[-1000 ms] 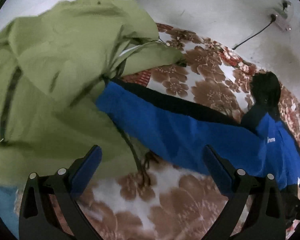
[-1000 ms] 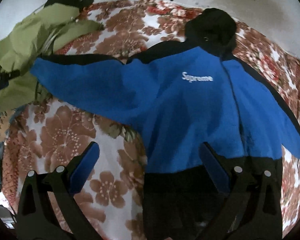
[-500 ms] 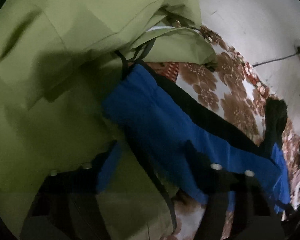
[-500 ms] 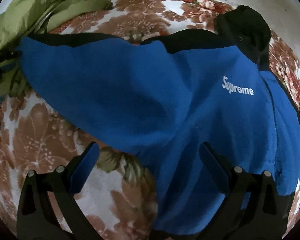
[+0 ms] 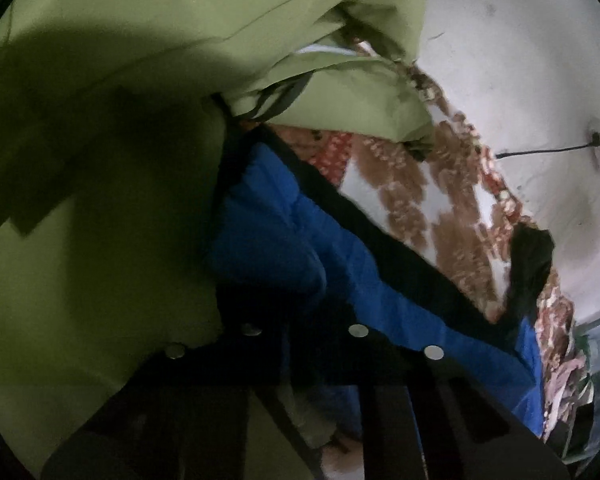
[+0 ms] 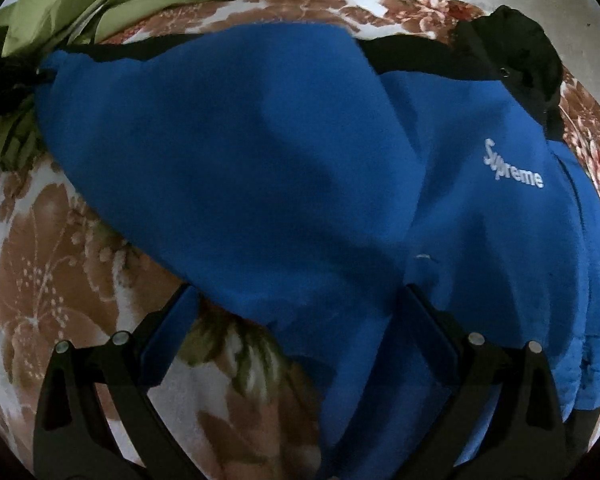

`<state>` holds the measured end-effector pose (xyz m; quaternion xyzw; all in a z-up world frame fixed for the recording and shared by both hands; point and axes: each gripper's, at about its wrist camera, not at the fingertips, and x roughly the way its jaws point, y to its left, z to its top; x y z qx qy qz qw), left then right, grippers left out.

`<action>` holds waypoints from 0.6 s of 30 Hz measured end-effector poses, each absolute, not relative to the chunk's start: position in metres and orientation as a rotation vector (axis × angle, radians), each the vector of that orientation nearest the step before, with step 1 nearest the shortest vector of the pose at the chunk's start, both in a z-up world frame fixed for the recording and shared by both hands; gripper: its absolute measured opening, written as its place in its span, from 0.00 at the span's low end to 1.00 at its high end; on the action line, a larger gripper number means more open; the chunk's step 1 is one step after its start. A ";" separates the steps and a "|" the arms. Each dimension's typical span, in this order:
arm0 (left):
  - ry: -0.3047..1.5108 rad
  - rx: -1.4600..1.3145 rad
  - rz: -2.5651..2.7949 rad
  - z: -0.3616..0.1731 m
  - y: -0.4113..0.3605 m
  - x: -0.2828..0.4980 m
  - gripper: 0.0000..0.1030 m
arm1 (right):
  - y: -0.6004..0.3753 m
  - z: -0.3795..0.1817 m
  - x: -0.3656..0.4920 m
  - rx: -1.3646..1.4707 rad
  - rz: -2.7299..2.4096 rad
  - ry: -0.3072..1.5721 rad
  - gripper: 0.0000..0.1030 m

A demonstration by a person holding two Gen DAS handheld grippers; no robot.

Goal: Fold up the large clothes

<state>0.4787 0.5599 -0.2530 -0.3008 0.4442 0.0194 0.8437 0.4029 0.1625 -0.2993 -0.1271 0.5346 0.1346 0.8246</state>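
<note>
Right gripper [image 6: 296, 304]: black frame, blue finger pads [image 6: 168, 332], round silver screws.
Left gripper [image 5: 300, 320]: black, silver screws, shadowed.

The hoodie [image 6: 284, 168] is bright blue with black trim, a black hood [image 6: 516, 52] and white letters [image 6: 514, 168]. The jacket [image 5: 100, 160] is light green. The blanket [image 6: 44, 272] has brown flowers on white.
</note>
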 end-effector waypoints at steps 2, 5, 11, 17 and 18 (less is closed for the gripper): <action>0.904 -0.625 0.035 -0.235 0.552 0.475 0.08 | 0.163 -0.297 0.400 -0.281 0.285 1.127 0.96; 0.834 -0.583 -0.003 -0.192 0.529 0.462 0.08 | 0.160 -0.272 0.387 -0.290 0.282 1.064 0.96; 0.719 -0.552 -0.120 -0.108 0.474 0.444 0.08 | 0.164 -0.254 0.361 -0.352 0.351 0.954 0.96; 0.652 -0.469 -0.281 -0.030 0.391 0.453 0.07 | 0.178 -0.296 0.383 -0.375 0.457 1.036 0.96; 0.642 -0.457 -0.300 -0.019 0.374 0.456 0.07 | 0.178 -0.299 0.390 -0.348 0.468 1.059 0.97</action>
